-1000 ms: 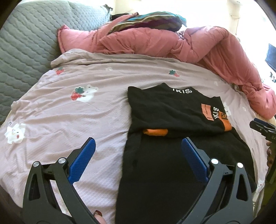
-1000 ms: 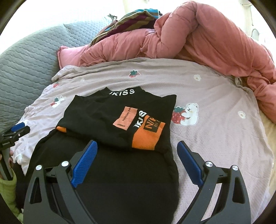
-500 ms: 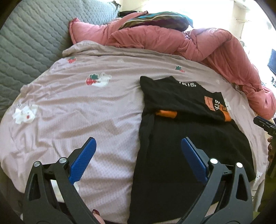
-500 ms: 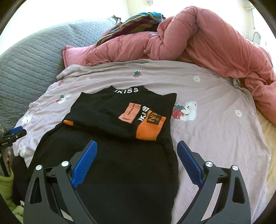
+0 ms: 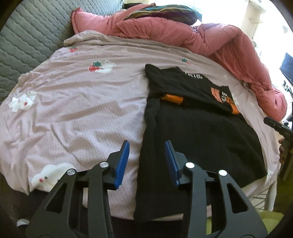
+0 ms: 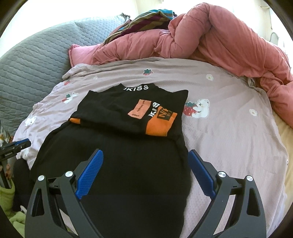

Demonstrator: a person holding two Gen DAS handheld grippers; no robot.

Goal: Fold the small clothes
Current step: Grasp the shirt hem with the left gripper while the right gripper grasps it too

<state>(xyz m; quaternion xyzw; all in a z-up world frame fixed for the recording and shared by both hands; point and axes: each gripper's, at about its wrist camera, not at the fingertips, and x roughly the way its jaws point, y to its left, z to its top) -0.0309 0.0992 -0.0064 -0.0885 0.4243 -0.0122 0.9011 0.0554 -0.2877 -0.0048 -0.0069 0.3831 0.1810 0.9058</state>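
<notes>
- The left gripper (image 5: 146,161) is nearest to us, above the near edge of the bed (image 5: 77,117). Its jaws have just been closing and now stand narrow; the left border of the black shirt (image 5: 197,139) appears between the blue pads, but I cannot tell whether they press the cloth or hover over it.
- The right gripper (image 6: 144,174) hangs above the lower part of the same shirt, jaws wide apart, and I see nothing held in them.
- The black shirt lies flat on the lilac bed sheet, its hem reaching the near edge of the bed, toward the right side in the left wrist view. The orange-printed sleeves (image 6: 161,119) are already laid over the chest — so the first folds seem done.
- What is left, in my judgement: to bring the long lower part up over the folded top, and perhaps one more fold.
- Farther away, along the far edge of the bed, a pink duvet (image 6: 219,42) is heaped — with a striped cloth (image 5: 164,12) on it.
</notes>
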